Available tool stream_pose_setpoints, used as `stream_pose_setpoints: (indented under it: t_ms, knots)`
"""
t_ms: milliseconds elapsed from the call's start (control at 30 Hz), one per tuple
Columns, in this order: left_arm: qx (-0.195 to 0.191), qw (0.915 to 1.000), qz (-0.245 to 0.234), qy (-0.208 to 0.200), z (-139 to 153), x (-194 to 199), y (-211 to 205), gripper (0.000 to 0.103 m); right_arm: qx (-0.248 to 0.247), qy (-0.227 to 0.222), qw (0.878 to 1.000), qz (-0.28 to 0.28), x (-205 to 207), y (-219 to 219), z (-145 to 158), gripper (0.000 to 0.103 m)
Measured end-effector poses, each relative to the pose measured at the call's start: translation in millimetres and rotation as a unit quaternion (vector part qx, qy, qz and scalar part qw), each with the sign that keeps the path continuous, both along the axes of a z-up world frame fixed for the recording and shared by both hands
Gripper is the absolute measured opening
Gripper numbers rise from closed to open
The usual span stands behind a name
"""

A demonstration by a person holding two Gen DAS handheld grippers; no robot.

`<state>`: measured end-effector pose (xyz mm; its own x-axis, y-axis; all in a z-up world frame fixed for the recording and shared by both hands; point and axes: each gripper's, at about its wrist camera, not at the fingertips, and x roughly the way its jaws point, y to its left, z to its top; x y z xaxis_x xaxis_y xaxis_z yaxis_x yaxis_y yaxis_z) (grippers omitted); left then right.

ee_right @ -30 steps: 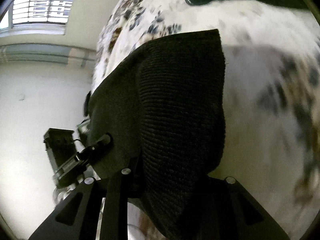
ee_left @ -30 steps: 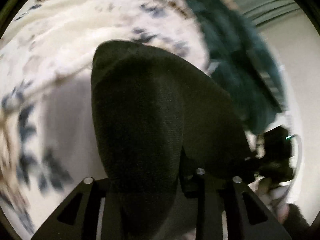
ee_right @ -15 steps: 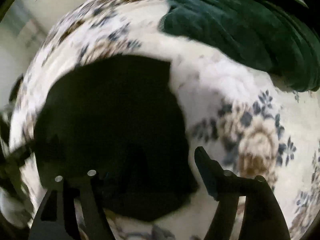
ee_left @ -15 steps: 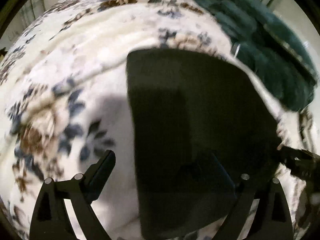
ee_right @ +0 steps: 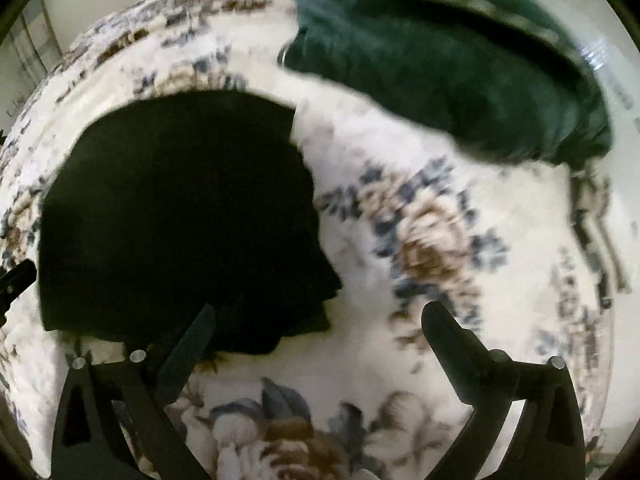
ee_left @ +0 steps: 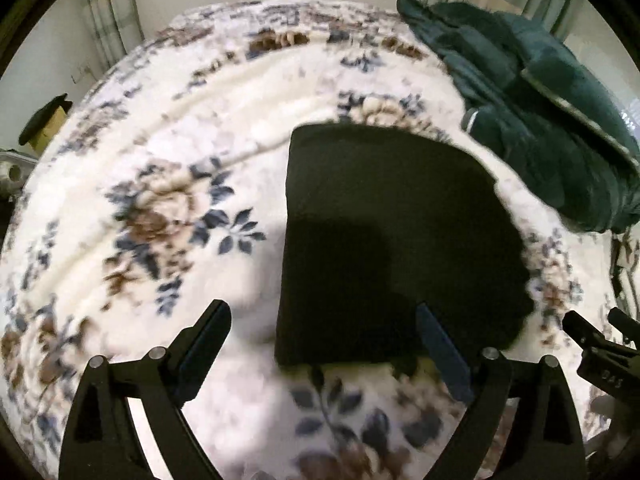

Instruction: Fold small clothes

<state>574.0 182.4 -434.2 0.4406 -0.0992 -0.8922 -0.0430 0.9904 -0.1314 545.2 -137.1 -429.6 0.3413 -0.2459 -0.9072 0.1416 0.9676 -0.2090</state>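
Floral blanket bears a flat black folded garment; both tools gape empty.

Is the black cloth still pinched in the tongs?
No, the black cloth lies flat on the flowery blanket, and the left tongs stand open.

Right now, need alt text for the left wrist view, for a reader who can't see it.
A black folded garment lies flat on a floral blanket, released, with the open left gripper above its near edge. A dark green garment is heaped at upper right, and part of the right gripper shows at the right edge.
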Motion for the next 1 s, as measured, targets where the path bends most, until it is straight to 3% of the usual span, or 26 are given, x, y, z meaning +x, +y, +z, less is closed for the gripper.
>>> stream_pose_setpoints:
  t_ms: [300,600,800,1000]
  knots:
    - [0.022,0.9984,-0.005,-0.051,136,-89,-21,0.095,-0.029,-0.074,0.997,0.023,-65,43,149,0.103]
    - [0.036,0.993,-0.005,-0.113,266,-185,-30,0.095,-0.011,-0.132,0.991,0.035,-170,61,301,0.103]
    - [0.036,0.989,-0.01,-0.143,327,-240,-37,0.095,-0.002,-0.17,0.984,0.048,-236,69,387,0.103]
    - [0.035,0.9863,-0.004,-0.161,366,-282,-40,0.095,-0.004,-0.202,0.978,0.056,-292,74,449,0.103]
